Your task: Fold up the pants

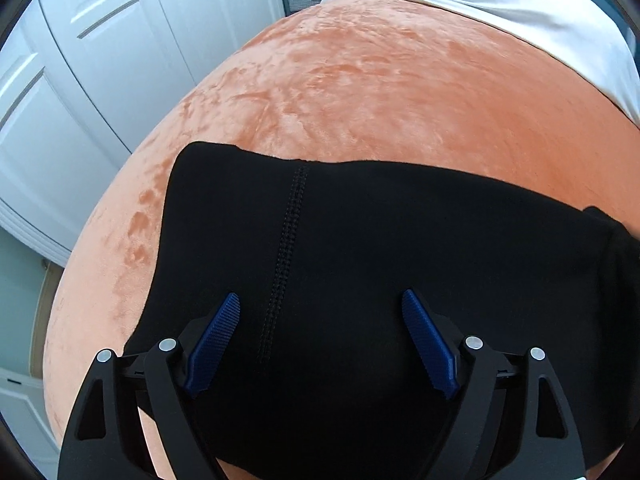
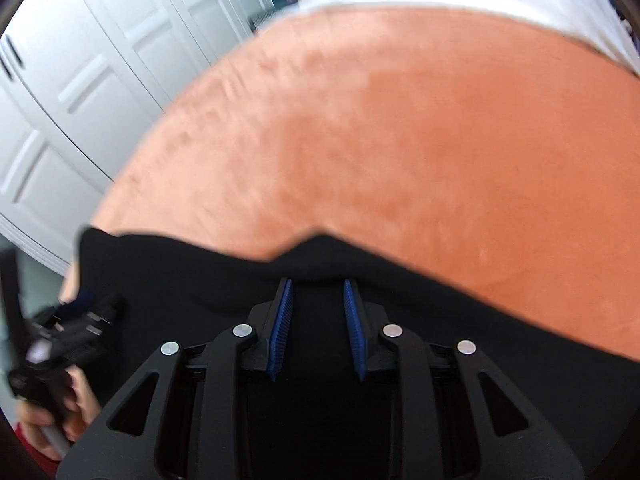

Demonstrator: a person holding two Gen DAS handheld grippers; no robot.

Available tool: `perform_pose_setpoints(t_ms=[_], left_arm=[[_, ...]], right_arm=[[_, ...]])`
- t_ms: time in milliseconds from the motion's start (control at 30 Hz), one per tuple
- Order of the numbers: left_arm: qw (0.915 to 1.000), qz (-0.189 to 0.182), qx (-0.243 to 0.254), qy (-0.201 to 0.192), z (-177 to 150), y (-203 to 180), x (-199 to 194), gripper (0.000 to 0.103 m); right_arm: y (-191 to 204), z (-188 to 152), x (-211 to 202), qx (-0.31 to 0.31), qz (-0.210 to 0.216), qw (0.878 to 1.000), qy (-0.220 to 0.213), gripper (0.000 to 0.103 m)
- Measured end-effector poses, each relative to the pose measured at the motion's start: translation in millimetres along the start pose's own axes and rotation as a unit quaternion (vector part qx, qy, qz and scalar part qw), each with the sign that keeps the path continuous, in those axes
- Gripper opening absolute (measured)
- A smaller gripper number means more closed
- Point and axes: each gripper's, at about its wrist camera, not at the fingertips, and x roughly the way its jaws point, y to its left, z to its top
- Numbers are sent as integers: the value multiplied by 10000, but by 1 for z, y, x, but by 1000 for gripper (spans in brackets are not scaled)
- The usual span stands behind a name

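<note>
Hovering just above the black pants (image 1: 360, 248), the left gripper (image 1: 320, 308) has its blue fingers (image 1: 216, 344) spread wide, with nothing between them; the stitched centre seam (image 1: 286, 264) runs between the two pads, nearer the left one. The right gripper (image 2: 318, 284) (seen through a motion-blurred view) carries its fingers (image 2: 280, 328) partly apart, framing a raised peak of the pants' far edge (image 2: 320, 240); whether cloth is actually pinched there cannot be told, since dark fabric fills the gap. At the left border of the right wrist view, the person's left hand (image 2: 76, 408) grips the handle of the other tool.

The garment lies flat on the orange plush blanket (image 1: 400, 100), already reduced to a compact dark rectangle, so the task appears well advanced. For the step in hand, judged to be a further fold or a final smoothing, both claws should take the same edge at matched positions on either side of the seam, lift only slightly, and carry it over evenly so the layers do not skew. The plush pile is likely to drag on the fabric.

Beyond the blanket lies a white sheet (image 1: 500, 12); white panelled doors (image 1: 100, 60) stand farther left.
</note>
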Motion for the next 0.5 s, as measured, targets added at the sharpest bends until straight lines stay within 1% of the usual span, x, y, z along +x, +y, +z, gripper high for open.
perform_pose_setpoints(t_ms=[67, 100, 133, 167, 200, 233, 267, 300, 333, 367, 433, 467, 500], left_arm=[[10000, -96, -24, -5, -3, 3, -1, 81], [9999, -132, -29, -6, -4, 4, -2, 81], [9999, -153, -18, -14, -4, 4, -2, 81], [9999, -166, -16, -16, -6, 5, -2, 81], [9998, -182, 4, -13, -8, 5, -2, 82], [9998, -195, 40, -26, -10, 6, -3, 82], [9997, -209, 76, -31, -12, 5, -3, 82], [9997, -220, 126, -40, -13, 6, -3, 83], [9995, -247, 173, -52, -15, 7, -3, 83], [9994, -266, 195, -58, -16, 7, -4, 83], [9992, -338, 183, -53, -17, 10, -6, 83], [9992, -370, 156, -41, -16, 12, -7, 83], [9991, -406, 100, -8, -16, 15, -10, 82]], right_arm=[[1, 9, -8, 41, 21, 9999, -149, 26], [0, 14, -2, 61, -30, 9999, -116, 26], [-2, 17, 10, 106, -127, 9999, -16, 26], [-4, 14, 17, 154, -174, 9997, 122, 29], [-1, 8, 41, 154, -192, 9983, 530, 29], [6, 2, 54, -50, -368, 9971, 658, 29], [22, -2, 56, -547, -725, 9947, 478, 30], [33, -1, 59, -871, -959, 9905, 470, 30], [34, 1, 60, -881, -982, 9901, 487, 30], [28, 6, 55, -695, -839, 9931, 438, 30], [6, 10, 33, -89, -498, 9985, 185, 29], [-6, 6, 15, 156, -422, 9990, 12, 29], [-13, 1, 3, 226, -406, 9989, -84, 29]])
